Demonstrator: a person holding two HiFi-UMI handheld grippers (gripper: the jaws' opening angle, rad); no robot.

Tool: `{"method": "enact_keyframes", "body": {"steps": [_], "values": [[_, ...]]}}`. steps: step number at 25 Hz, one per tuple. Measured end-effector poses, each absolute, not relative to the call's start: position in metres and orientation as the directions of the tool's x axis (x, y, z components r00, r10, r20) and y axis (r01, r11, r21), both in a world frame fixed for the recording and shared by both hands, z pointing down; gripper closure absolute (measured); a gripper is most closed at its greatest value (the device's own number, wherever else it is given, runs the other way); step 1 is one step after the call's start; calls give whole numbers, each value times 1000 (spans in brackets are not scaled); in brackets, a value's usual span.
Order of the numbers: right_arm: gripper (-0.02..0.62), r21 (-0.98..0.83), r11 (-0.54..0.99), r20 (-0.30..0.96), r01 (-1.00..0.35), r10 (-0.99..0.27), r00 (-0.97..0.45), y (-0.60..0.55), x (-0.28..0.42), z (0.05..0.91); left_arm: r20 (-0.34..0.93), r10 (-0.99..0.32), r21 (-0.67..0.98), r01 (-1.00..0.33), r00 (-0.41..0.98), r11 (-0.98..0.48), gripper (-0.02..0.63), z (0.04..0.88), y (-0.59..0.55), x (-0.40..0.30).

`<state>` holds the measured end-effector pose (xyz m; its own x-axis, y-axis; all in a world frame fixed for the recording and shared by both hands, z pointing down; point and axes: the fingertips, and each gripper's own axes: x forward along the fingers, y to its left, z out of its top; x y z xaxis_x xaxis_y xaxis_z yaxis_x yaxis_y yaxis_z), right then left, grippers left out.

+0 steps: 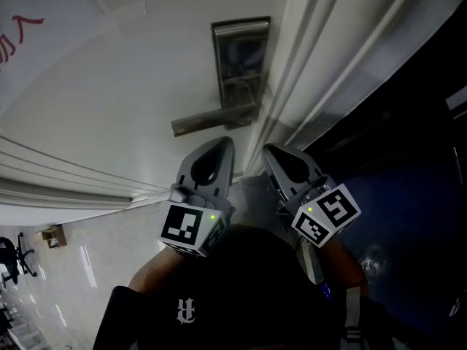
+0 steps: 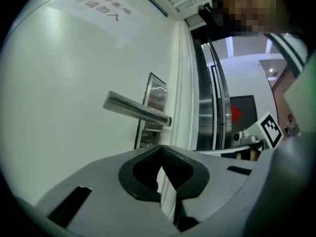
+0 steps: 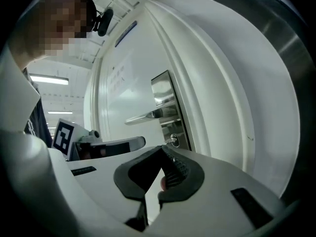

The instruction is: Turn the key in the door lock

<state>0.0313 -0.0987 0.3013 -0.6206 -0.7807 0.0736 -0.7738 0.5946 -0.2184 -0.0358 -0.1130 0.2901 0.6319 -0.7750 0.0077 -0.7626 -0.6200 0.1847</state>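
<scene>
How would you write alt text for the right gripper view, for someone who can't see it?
The right gripper, its grey tongs shut and empty, points at a white door, short of the silver lever handle and the small round lock beneath it. The left gripper shows beside it on the left.

Silver lock plate (image 1: 241,64) upright by door (image 1: 131,86) latch edge; lever (image 1: 211,121) horizontal; round cylinder (image 3: 173,139) just below lever.

Side by side, my left gripper (image 1: 219,146) and right gripper (image 1: 273,153) point at the tall metal lock plate (image 1: 241,64) on the white door (image 1: 131,79). Its steel lever handle (image 1: 211,121) juts left, and the moulded door frame (image 1: 306,64) stands right.
</scene>
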Motion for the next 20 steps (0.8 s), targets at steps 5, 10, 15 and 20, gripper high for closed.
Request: {"method": "enact_keyframes", "body": {"steps": [5,10,15,20], "values": [[580,-219,569,81,-793,-799,-595,-104,29,302,6,-752,173,-742,659,-648,600,290,-114,-31],[580,-223,552,83,-803,-810,-580,-107,25,303,3,-741,164,-731,671,-662,600,289,-118,-34],[580,-218,542,87,-812,-818,-569,-110,21,304,9,-726,161,-717,688,-678,600,290,-121,-35],[580,-213,549,90,-809,-813,-575,-113,16,304,5,-723,153,-715,691,-682,600,290,-123,-36]]}}
